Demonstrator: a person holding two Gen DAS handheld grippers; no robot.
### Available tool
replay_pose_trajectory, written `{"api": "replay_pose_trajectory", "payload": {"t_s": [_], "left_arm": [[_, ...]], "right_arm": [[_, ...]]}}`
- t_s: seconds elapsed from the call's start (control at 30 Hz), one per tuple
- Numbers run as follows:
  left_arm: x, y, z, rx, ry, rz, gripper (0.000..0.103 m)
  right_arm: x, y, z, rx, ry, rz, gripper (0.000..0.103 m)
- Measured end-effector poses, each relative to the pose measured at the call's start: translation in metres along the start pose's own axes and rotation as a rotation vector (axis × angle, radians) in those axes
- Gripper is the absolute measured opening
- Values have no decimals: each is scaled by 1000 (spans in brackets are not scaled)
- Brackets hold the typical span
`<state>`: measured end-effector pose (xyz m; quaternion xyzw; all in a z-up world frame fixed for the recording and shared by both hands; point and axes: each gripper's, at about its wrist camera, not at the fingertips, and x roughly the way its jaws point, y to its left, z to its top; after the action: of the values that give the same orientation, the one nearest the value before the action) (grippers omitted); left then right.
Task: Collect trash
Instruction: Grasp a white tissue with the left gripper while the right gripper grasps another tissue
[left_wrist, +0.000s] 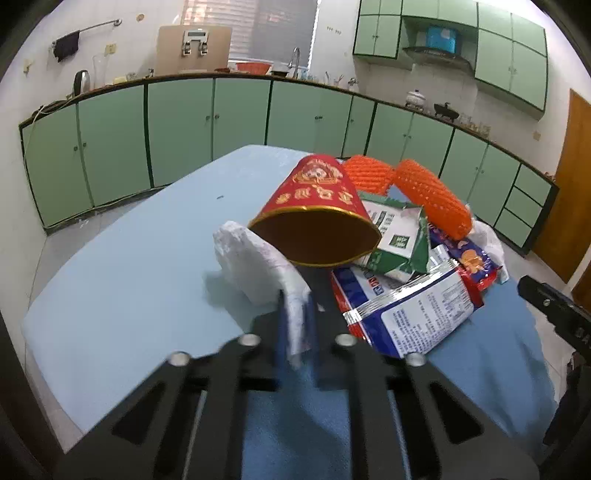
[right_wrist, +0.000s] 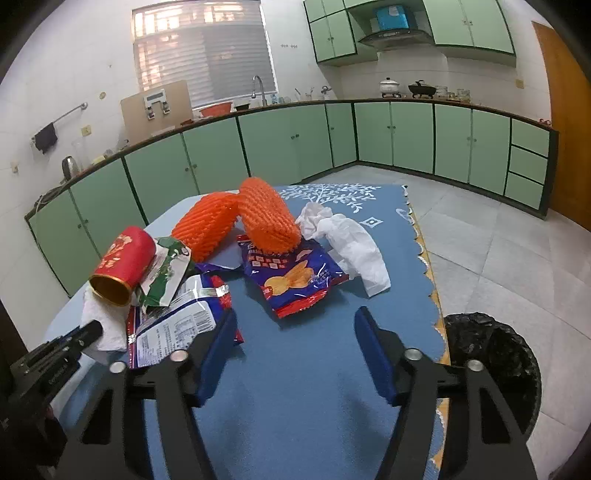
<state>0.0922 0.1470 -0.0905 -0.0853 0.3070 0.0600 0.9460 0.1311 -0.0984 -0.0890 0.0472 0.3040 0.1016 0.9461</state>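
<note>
My left gripper (left_wrist: 295, 314) is shut on a crumpled white tissue (left_wrist: 255, 258) at the table's near left; the tissue also shows in the right wrist view (right_wrist: 105, 325). A red paper cup (left_wrist: 317, 218) lies on its side against it, also seen in the right wrist view (right_wrist: 123, 266). Snack wrappers lie beside: a green one (right_wrist: 168, 271), a blue-white one (right_wrist: 177, 325) and a purple chip bag (right_wrist: 291, 273). Two orange foam nets (right_wrist: 269, 218) and a white tissue wad (right_wrist: 351, 243) lie farther back. My right gripper (right_wrist: 295, 350) is open and empty above the blue cloth (right_wrist: 314, 387).
A bin lined with a black bag (right_wrist: 491, 354) stands on the floor off the table's right edge. Green kitchen cabinets (right_wrist: 280, 140) run along the far walls. A wooden door (right_wrist: 569, 122) is at the right.
</note>
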Motion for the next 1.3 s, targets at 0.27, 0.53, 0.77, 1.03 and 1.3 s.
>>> {"api": "replay_pose_trajectory", "payload": {"t_s": [0.27, 0.53, 0.77, 1.03, 1.3], "left_arm": [[-39, 9, 16, -22, -131, 27, 3], [-43, -36, 43, 60, -249, -53, 3], [5, -81, 56, 95, -203, -96, 3], [41, -110, 75, 140, -151, -115, 3], [57, -121, 71, 167, -109, -117, 3]], "right_arm": [[8, -10, 14, -5, -20, -13, 46], [40, -39, 32, 36, -1, -81, 46], [62, -46, 41, 53, 28, -110, 43], [87, -56, 43, 88, 118, -124, 41], [101, -59, 39, 104, 197, -105, 8]]}}
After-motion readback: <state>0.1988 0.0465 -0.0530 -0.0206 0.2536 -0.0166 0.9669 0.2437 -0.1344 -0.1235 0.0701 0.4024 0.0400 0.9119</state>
